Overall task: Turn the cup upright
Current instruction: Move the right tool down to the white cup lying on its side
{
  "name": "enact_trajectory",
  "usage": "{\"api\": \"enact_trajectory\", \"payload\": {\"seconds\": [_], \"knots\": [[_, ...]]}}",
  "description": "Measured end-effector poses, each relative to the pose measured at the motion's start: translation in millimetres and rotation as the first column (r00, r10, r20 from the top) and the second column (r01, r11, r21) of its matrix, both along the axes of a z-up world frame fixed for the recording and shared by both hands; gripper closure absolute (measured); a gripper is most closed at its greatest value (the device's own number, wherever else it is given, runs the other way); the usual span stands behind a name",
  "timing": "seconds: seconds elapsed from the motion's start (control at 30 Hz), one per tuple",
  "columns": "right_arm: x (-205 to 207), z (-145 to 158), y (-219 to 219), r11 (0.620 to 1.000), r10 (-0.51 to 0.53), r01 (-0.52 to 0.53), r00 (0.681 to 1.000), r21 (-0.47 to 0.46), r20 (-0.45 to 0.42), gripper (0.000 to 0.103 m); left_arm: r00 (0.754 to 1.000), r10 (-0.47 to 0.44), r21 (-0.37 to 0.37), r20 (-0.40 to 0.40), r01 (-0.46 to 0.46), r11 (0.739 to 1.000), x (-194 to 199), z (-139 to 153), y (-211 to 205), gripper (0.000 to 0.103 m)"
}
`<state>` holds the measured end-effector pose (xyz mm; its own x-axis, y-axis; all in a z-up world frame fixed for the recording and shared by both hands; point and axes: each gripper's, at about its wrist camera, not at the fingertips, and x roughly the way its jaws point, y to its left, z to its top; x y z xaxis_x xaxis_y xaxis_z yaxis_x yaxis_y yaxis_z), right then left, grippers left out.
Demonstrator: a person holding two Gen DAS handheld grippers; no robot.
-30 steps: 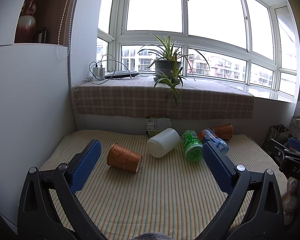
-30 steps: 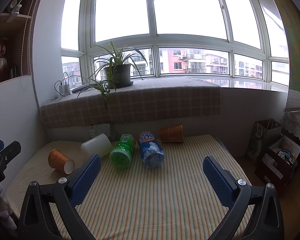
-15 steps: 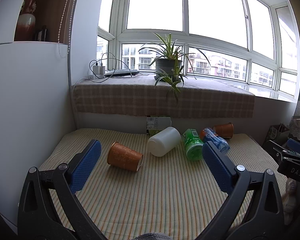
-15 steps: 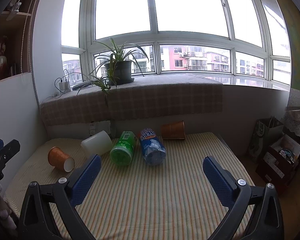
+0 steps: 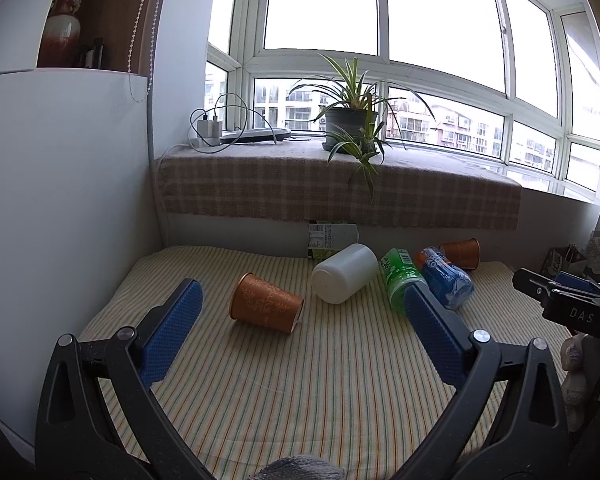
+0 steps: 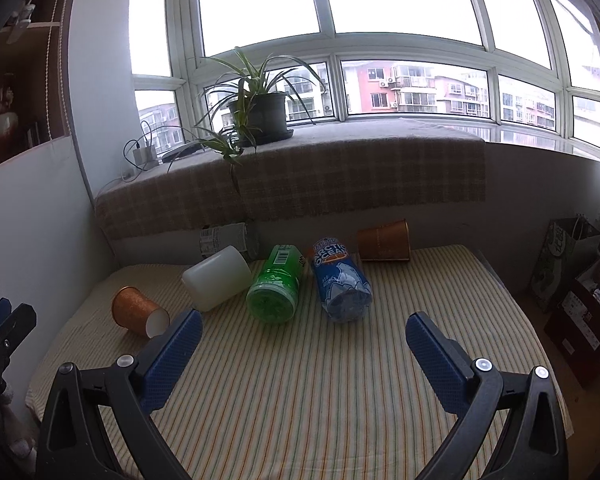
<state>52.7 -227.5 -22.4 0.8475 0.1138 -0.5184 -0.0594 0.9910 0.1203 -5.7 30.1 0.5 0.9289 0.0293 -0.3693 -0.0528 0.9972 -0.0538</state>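
An orange patterned paper cup (image 5: pixel 266 307) lies on its side on the striped table, mouth toward the right; it also shows in the right wrist view (image 6: pixel 139 317). A second orange cup (image 5: pixel 461 253) lies on its side at the back right, also in the right wrist view (image 6: pixel 384 240). My left gripper (image 5: pixel 300 328) is open and empty, above the table, with the near cup just beyond its left finger. My right gripper (image 6: pixel 304 344) is open and empty above the table's middle.
A white jar (image 5: pixel 345 278), a green bottle (image 5: pixel 400 278) and a blue bottle (image 5: pixel 446 282) lie on their sides between the cups. A carton (image 5: pixel 332 236) stands by the back wall. A potted plant (image 5: pixel 352 124) is on the sill. Bags (image 6: pixel 580 280) stand right of the table.
Both grippers have shifted slightly forward and down toward the table; objects appear a little closer. Nothing on the table has moved.
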Motion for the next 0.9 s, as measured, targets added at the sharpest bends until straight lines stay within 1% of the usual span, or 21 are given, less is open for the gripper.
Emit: {"api": "enact_trajectory", "payload": {"seconds": [0.07, 0.2, 0.27, 0.43, 0.53, 0.6, 0.67, 0.8, 0.9], "knots": [[13, -2, 5, 0.998, 0.026, -0.023, 0.999, 0.061, -0.048, 0.0, 1.0, 0.006, -0.001, -0.008, -0.007, 1.0, -1, -3, 5, 0.001], [38, -4, 22, 0.992, 0.076, -0.068, 0.995, 0.109, -0.066, 0.0, 0.999, 0.021, 0.002, -0.033, -0.021, 1.0, -1, -12, 17, 0.001], [52, -6, 33, 0.987, 0.1, -0.087, 0.99, 0.135, -0.094, 0.0, 0.999, 0.028, -0.002, -0.046, -0.029, 1.0, -1, -17, 24, 0.001], [93, -14, 60, 0.968, 0.144, -0.097, 0.971, 0.232, -0.193, 0.0, 0.996, 0.033, -0.009, -0.08, -0.034, 0.999, 0, -27, 36, 0.001], [117, -21, 72, 0.951, 0.156, -0.075, 0.954, 0.3, -0.256, 0.0, 0.995, 0.034, -0.022, -0.098, -0.036, 0.999, -1, -33, 45, 0.001], [135, -27, 79, 0.939, 0.153, -0.041, 0.939, 0.341, -0.309, 0.001, 0.994, 0.035, -0.027, -0.104, -0.038, 0.999, -1, -36, 51, 0.001], [149, -32, 86, 0.923, 0.156, -0.012, 0.926, 0.385, -0.345, 0.001, 0.993, 0.039, -0.036, -0.107, -0.043, 0.998, -2, -38, 57, 0.001], [174, -43, 102, 0.903, 0.147, 0.048, 0.899, 0.426, -0.413, 0.004, 0.993, 0.045, -0.061, -0.112, -0.052, 0.997, -3, -42, 71, 0.001], [191, -49, 114, 0.899, 0.127, 0.094, 0.879, 0.428, -0.46, 0.006, 0.992, 0.046, -0.082, -0.117, -0.055, 0.995, -3, -45, 80, 0.001]]}}
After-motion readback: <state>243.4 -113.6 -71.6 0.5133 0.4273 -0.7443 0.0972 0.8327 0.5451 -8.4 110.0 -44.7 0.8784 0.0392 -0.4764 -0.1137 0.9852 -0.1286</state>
